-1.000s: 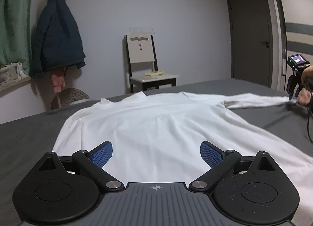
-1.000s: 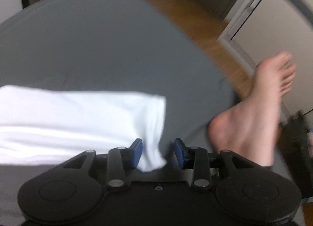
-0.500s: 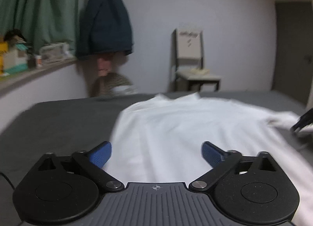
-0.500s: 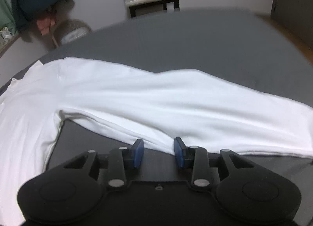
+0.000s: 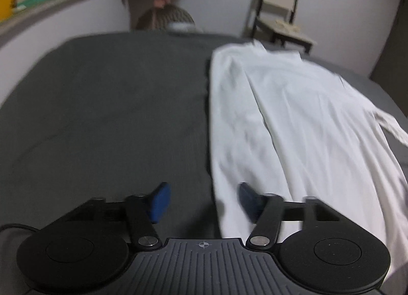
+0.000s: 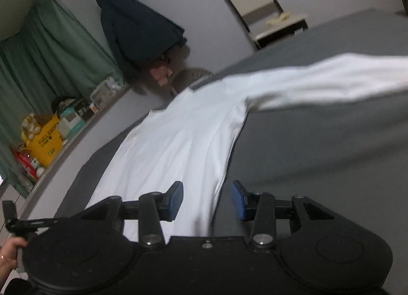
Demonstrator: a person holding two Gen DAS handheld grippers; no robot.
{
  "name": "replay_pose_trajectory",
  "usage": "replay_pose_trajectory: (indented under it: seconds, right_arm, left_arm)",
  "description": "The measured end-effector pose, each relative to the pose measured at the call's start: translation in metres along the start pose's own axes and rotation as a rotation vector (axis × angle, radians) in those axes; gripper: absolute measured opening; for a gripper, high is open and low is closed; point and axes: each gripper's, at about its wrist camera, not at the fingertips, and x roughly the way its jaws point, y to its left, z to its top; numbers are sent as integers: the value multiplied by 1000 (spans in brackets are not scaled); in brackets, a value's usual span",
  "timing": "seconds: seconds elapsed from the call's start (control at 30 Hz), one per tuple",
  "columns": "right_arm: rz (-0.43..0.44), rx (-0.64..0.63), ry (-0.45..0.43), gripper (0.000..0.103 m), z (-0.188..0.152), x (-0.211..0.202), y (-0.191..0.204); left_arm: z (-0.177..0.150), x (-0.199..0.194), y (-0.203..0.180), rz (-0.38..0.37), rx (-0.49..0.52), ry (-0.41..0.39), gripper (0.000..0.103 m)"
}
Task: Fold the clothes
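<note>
2 grippers in view, 1 per wrist camera. Changes first: left gripper (image 5: 202, 202) stood wide over the middle of the white shirt (image 5: 293, 126) 1 second ago; now it sits at the shirt's left edge, jaws closing, half the earlier gap. The shirt's side edge lies between the jaws, right blue pad (image 5: 246, 200) over cloth, left pad over bare grey bedsheet (image 5: 102, 116); pads not pressing on it as far as the blur allows. Left view has swung from the chair and door toward the window ledge side.

Right gripper (image 6: 206, 200) was at the sleeve cuff beside a bare foot 1 second ago; foot now gone from view, and the gripper is at the shirt's right side seam near the hem. Jaws narrow, opening slightly, shirt edge running up between them, pads not clamped on it.

Shirt lies flat on the bed, collar toward the far wall, 1 sleeve (image 6: 331, 80) stretched out to the right, other sleeve not separately visible.

Counts: 1 shirt, 1 bed, 1 chair (image 5: 280, 7), 1 dark jacket (image 6: 135, 27) hanging on the wall, 1 green curtain (image 6: 46, 60), 1 yellow bag (image 6: 48, 142) on the ledge among clutter too blurred to count, 1 hand (image 6: 9, 254) at the lower left of the right view.
</note>
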Motion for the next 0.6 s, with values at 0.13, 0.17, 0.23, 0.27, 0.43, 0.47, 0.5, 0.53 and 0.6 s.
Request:
replay_pose_trajectory:
  seconds: [0.13, 0.17, 0.23, 0.27, 0.43, 0.47, 0.5, 0.53, 0.6]
  right_arm:
    - [30, -35, 36, 41, -3, -1, 4]
    - [30, -33, 33, 41, -8, 1, 5]
    - [43, 0, 30, 41, -9, 6, 7]
    - [47, 10, 32, 41, -11, 8, 7]
    - [58, 23, 59, 41, -21, 14, 7]
    - [59, 27, 63, 41, -22, 14, 8]
    - [61, 31, 64, 41, -22, 14, 8]
    - [64, 34, 65, 41, -22, 14, 8]
    - [68, 38, 62, 41, -22, 13, 8]
  left_arm:
    - [-6, 10, -13, -3, 2, 52, 41]
    - [-7, 13, -17, 21, 5, 61, 38]
    - [-7, 12, -18, 36, -24, 68, 28]
    - [-8, 11, -17, 32, -47, 70, 20]
    - [-7, 1, -9, 48, -119, 46, 0]
    - [-4, -2, -8, 72, -102, 37, 0]
    - [0, -6, -9, 110, -65, 30, 0]
    - [8, -10, -8, 155, -19, 29, 0]
    - [29, -16, 4, 247, 51, 29, 0]
